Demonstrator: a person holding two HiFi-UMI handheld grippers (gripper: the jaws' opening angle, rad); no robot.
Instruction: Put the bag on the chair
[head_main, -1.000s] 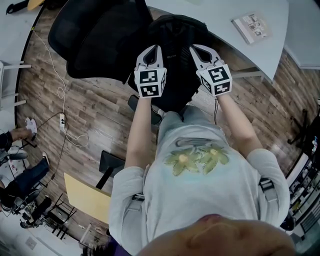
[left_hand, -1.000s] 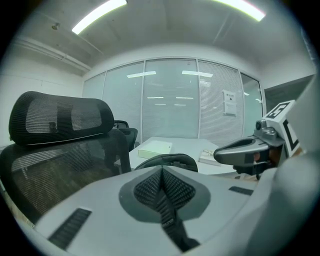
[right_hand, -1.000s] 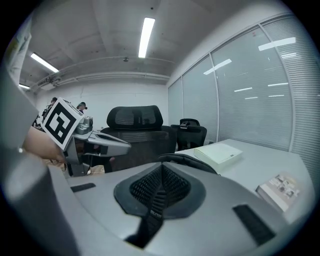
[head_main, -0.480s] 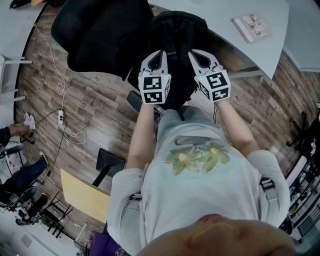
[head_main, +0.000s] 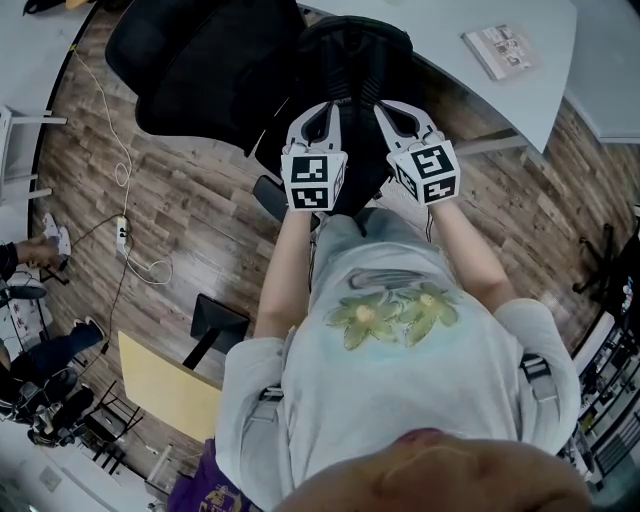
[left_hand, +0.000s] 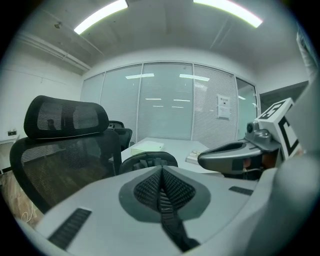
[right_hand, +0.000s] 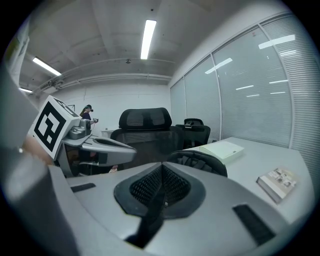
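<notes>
A black backpack (head_main: 352, 60) hangs in front of me, between the black mesh office chair (head_main: 200, 70) at its left and the grey desk (head_main: 470, 30) behind it. My left gripper (head_main: 322, 112) and right gripper (head_main: 392, 114) sit side by side over the bag's near side. In the left gripper view the left gripper (left_hand: 161, 172) is shut on a black strap (left_hand: 167, 215), with the bag's padded top (left_hand: 148, 161) just beyond. The right gripper (right_hand: 161, 172) is shut on the other strap (right_hand: 150, 215). The chair (left_hand: 65, 145) stands empty to the left.
A booklet (head_main: 503, 52) and a pale flat box (right_hand: 222, 149) lie on the desk. A white cable and power strip (head_main: 125, 235) trail over the wooden floor at left. A yellow board (head_main: 165, 385) and a person's legs (head_main: 30, 300) are at lower left.
Both grippers and the bag have shifted slightly right and away from me. The left gripper has closed in on the right one. Both grips are unchanged.
</notes>
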